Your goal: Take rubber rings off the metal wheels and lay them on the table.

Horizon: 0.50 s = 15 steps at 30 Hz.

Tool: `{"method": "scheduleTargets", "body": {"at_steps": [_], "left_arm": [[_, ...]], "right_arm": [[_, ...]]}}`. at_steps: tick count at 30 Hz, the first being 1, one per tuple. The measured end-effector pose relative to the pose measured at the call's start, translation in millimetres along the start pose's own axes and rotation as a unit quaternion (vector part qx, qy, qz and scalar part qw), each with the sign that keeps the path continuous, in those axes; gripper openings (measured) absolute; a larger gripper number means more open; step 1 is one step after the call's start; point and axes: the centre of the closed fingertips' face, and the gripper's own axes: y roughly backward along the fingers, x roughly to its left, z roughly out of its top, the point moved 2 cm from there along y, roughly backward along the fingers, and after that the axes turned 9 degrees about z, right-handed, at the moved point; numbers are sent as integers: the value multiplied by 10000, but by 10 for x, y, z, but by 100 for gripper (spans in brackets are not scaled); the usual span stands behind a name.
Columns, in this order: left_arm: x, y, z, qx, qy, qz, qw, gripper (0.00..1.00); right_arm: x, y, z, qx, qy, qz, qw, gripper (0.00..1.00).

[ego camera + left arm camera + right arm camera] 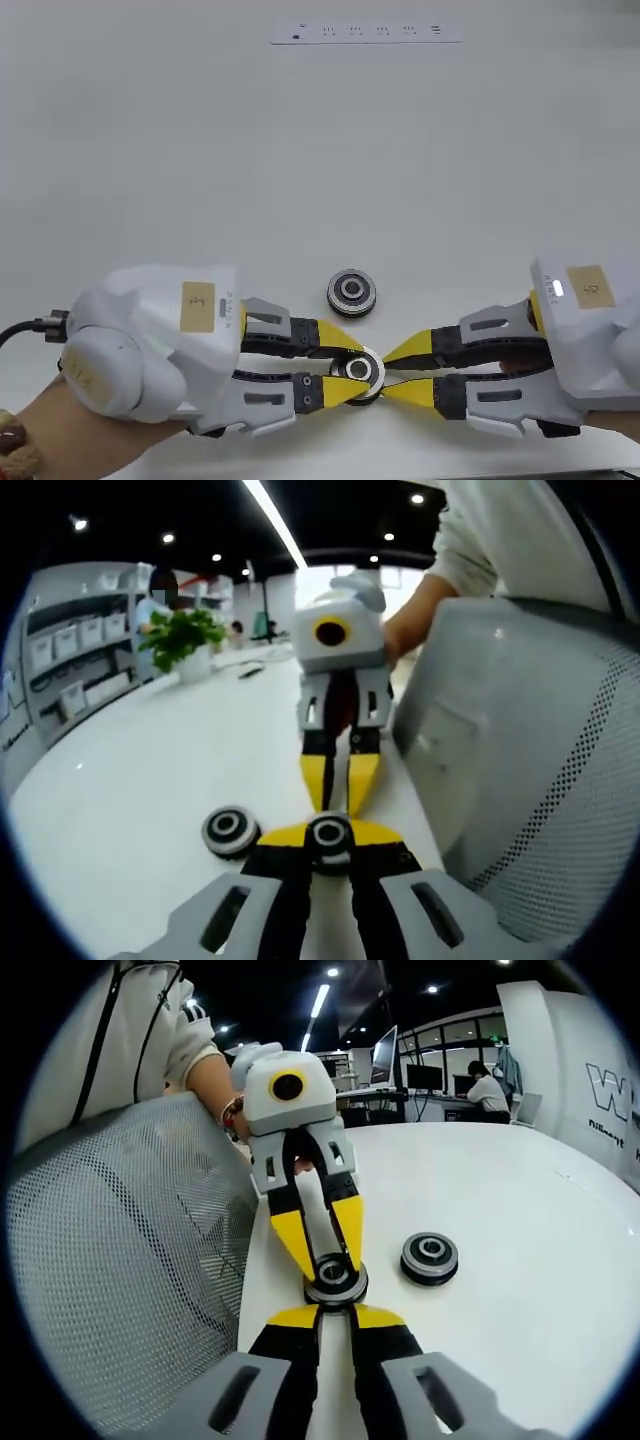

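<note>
Left gripper (350,368) is clamped across the metal wheel (360,370), one yellow jaw on each side of it. The wheel sits low, on or just over the white table (300,150); I can't tell which.

Right gripper (388,372) meets that wheel from the opposite side. Its jaws are pressed nearly together at the wheel's edge, and my read is that they pinch the rubber ring (335,1298). How much rubber they actually have isn't clear.

Second wheel (351,292) lies flat just beyond the held wheel, apart from both grippers, with its ring on.

Step in hand, as I judge it: peel the ring off the held wheel.

- Use the left as the vice. Grip the metal faces, not the rubber, or you'll pin the ring on.
- With the right, bite only the ring's lip. Lift it out over the flange first, then roll it around the rim and off. A straight pull will likely just stretch it and let it snap back.
- Pull away from the held wheel and not toward the second wheel, so you don't knock it.
- If the wheel twists in the left jaws, stop and re-seat it.
- Lay the freed ring flat beside the held wheel, clear of the second one.
</note>
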Motion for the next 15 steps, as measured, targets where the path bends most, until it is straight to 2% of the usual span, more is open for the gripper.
{"method": "scheduleTargets", "body": {"at_steps": [7, 10, 15], "left_arm": [[9, -14, -9, 1, -42, -11, 10000, 15], [7, -22, -11, -4, -44, -14, 10000, 15], [9, -30, -14, -10, -44, -19, 10000, 15]], "right_arm": [[-1, 2, 5, 19, -36, -11, 10000, 8], [-11, -3, 44, -113, -71, -17, 9999, 16], [-2, -58, 78, -140, 21, 57, 9999, 21]]}}
